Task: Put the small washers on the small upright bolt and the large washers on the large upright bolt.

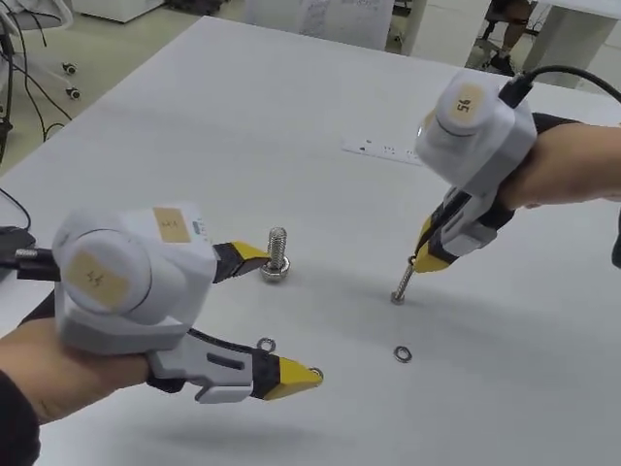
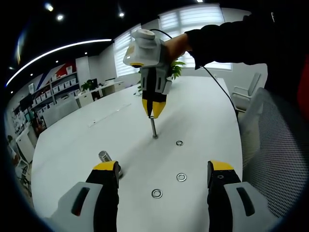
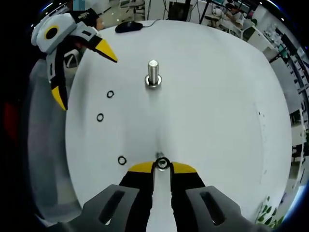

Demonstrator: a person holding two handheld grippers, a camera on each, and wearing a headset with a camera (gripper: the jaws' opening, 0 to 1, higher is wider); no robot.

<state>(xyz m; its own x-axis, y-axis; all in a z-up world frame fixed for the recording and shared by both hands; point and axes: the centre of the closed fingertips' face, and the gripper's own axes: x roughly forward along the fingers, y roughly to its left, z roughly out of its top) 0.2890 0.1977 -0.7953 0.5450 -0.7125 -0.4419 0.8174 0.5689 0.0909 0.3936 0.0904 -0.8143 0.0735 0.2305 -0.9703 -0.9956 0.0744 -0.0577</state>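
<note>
White workbench (image 1: 291,146), seen from above with an office blurred behind it. The right gripper (image 1: 425,260) pointed steeply down over the small upright bolt (image 1: 401,283), its yellow tips nearly together. In the right gripper view a ring, judged to be the held washer (image 3: 162,163), sat pinched between them. The bolt's long axis ran roughly vertical, in line with the jaws, so the washer lay directly above the bolt's top. The coming move was judged to be a straight descent along that axis.

The left gripper (image 1: 279,314) hovered low with its jaws spread wide and nothing between them. One tip was just beside the large upright bolt (image 1: 277,252), and the right gripper was much the nearer to the small bolt.

Loose washers (image 2: 181,177) lay flat on the table between the two bolts.

- Whether the held washer's hole had already caught the bolt's end could not be told, because the tips covered the shank in the right gripper view.
- One jaw partly hid the large bolt in the left gripper view.
- The wider collar at that bolt's foot might have been its head or a seated washer.
- Washer sizes were too small to sort.
</note>
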